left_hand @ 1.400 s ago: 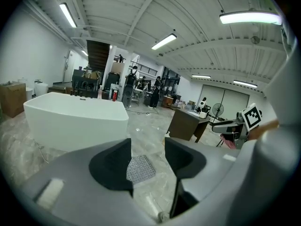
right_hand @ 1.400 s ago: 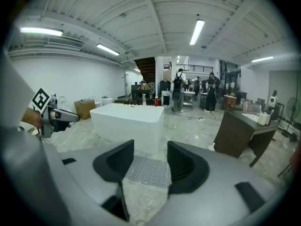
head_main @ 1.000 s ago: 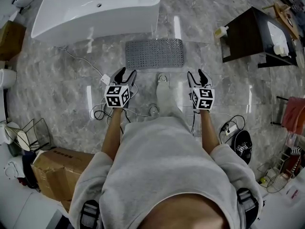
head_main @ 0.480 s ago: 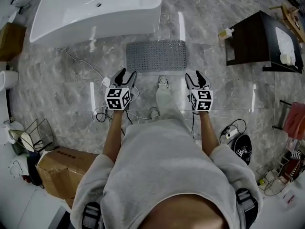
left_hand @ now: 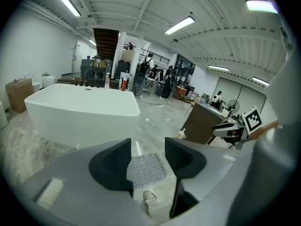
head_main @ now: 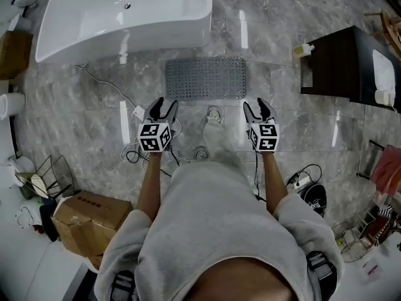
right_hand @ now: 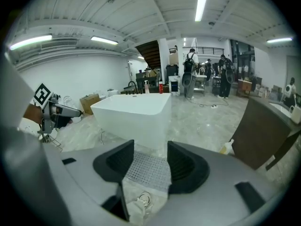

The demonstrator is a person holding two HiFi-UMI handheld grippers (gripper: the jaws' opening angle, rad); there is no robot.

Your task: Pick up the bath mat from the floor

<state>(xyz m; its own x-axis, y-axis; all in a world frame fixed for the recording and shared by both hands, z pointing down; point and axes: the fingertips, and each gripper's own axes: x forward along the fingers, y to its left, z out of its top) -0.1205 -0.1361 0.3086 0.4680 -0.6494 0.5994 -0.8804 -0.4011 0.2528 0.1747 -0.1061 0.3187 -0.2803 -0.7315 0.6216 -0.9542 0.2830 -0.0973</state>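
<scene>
A grey, perforated bath mat (head_main: pixel 205 78) lies flat on the marble floor just in front of the white bathtub (head_main: pixel 119 14). It also shows between the jaws as the mat (left_hand: pixel 146 169) in the left gripper view and the mat (right_hand: pixel 146 168) in the right gripper view. My left gripper (head_main: pixel 163 106) hangs open above the floor, short of the mat's near left corner. My right gripper (head_main: pixel 259 106) is open too, short of the near right corner. Nothing sits between either pair of jaws.
A dark cabinet (head_main: pixel 341 64) stands at the right with a bottle (head_main: pixel 303 48) beside it. Cables (head_main: pixel 135 148) trail on the floor by my left arm. A cardboard box (head_main: pixel 88 221) and wire rack (head_main: pixel 44 175) stand at the left. My shoe (head_main: pixel 213 115) is near the mat's front edge.
The view has shifted slightly, the mat and tub sitting a little lower in frame. Both grippers stay open, held in much the same place before me.
</scene>
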